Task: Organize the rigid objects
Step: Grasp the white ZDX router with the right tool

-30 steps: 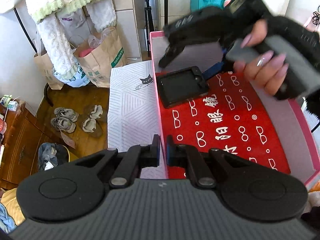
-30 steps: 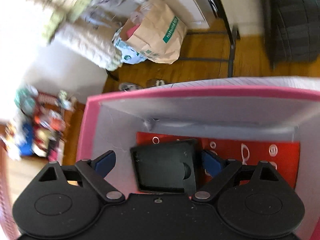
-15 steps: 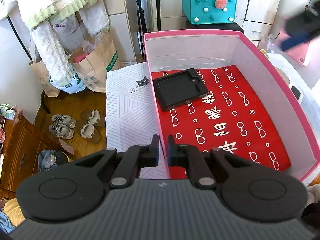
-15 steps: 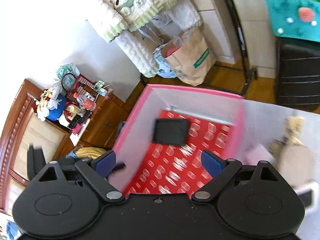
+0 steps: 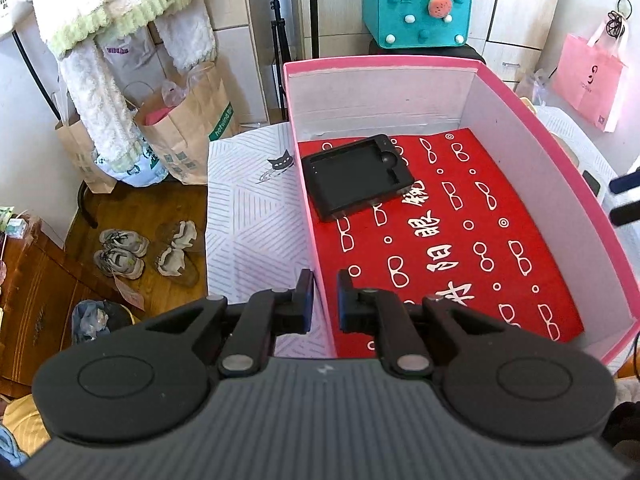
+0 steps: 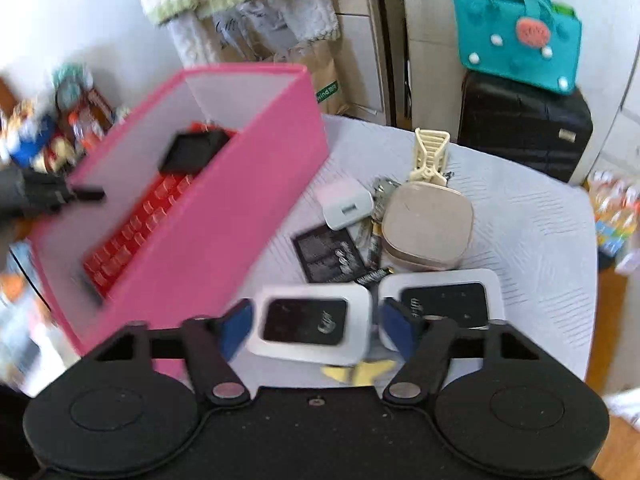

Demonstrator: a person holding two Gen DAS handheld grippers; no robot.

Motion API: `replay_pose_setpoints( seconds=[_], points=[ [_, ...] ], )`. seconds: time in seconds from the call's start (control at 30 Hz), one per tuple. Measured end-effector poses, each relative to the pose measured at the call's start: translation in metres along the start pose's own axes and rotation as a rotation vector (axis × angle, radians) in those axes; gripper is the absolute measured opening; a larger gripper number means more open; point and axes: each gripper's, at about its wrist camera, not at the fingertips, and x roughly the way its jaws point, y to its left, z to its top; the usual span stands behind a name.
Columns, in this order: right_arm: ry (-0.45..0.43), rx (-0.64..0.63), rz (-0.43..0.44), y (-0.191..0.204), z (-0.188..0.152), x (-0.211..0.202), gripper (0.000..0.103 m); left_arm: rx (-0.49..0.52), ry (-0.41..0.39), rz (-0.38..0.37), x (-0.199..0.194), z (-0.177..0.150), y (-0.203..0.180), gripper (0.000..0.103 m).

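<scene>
A pink box (image 5: pixel 568 160) with a red patterned lining holds a black tray (image 5: pixel 356 176) at its far left corner; the box (image 6: pixel 224 216) and tray (image 6: pixel 192 152) also show in the right wrist view. My left gripper (image 5: pixel 322 300) is shut on the box's near left wall. My right gripper (image 6: pixel 316 328) is open and empty, with a white-framed device (image 6: pixel 308 326) between its fingers below. A second white device (image 6: pixel 444 300), a beige case (image 6: pixel 428 228), a white charger (image 6: pixel 346 204), a black card (image 6: pixel 326 254) and a cream clip (image 6: pixel 430 154) lie on the table.
The table has a white striped cloth (image 6: pixel 532 216). A teal felt bag (image 6: pixel 520 36) sits on a black suitcase (image 6: pixel 524 124) behind the table. Paper bags (image 5: pixel 180 128) and shoes (image 5: pixel 120 248) are on the floor at left. A pink bag (image 5: pixel 588 76) hangs at right.
My right gripper has left the black tray in the box, withdrawn, and swung right over the loose items on the table. My left gripper has stayed on the box wall.
</scene>
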Motion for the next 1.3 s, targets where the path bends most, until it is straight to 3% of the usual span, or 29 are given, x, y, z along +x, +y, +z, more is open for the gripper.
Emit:
replay_pose_setpoints(
  seconds=[0.1, 0.23, 0.3, 0.4, 0.5, 0.57, 0.77, 0.93, 1.03, 1.3],
  points=[
    [0.009, -0.190, -0.009, 0.011, -0.009, 0.008, 0.064, 0.000, 0.005, 0.003, 0.000, 0.001, 0.000, 0.010],
    [0.017, -0.401, -0.095, 0.028, -0.013, 0.019, 0.064, -0.032, 0.012, 0.007, 0.001, 0.003, 0.000, 0.010],
    [0.067, -0.524, -0.118, 0.036, -0.016, 0.028, 0.065, -0.032, 0.015, 0.013, 0.001, 0.003, -0.001, 0.010],
    [0.122, -0.730, -0.129, 0.044, -0.020, 0.037, 0.070, -0.036, 0.016, 0.025, -0.001, 0.003, -0.003, 0.010],
    [0.145, -0.852, -0.139, 0.050, -0.021, 0.049, 0.078, -0.044, 0.016, 0.032, -0.002, 0.003, -0.004, 0.011],
    [0.120, -0.838, -0.124, 0.050, -0.015, 0.053, 0.084, -0.059, 0.011, 0.031, -0.002, 0.003, -0.003, 0.012],
    [0.111, -0.722, -0.046, 0.041, 0.007, 0.065, 0.083, -0.077, 0.001, 0.033, -0.002, 0.003, -0.006, 0.018],
    [0.087, -0.458, 0.020, 0.026, 0.022, 0.066, 0.066, -0.078, 0.003, 0.039, -0.002, 0.004, -0.007, 0.018],
    [0.061, -0.318, 0.039, 0.020, 0.026, 0.066, 0.065, -0.074, 0.000, 0.043, -0.004, 0.003, -0.007, 0.018],
    [0.040, -0.362, -0.015, 0.030, 0.018, 0.071, 0.066, -0.064, -0.001, 0.052, -0.004, 0.003, -0.008, 0.018]
  ],
)
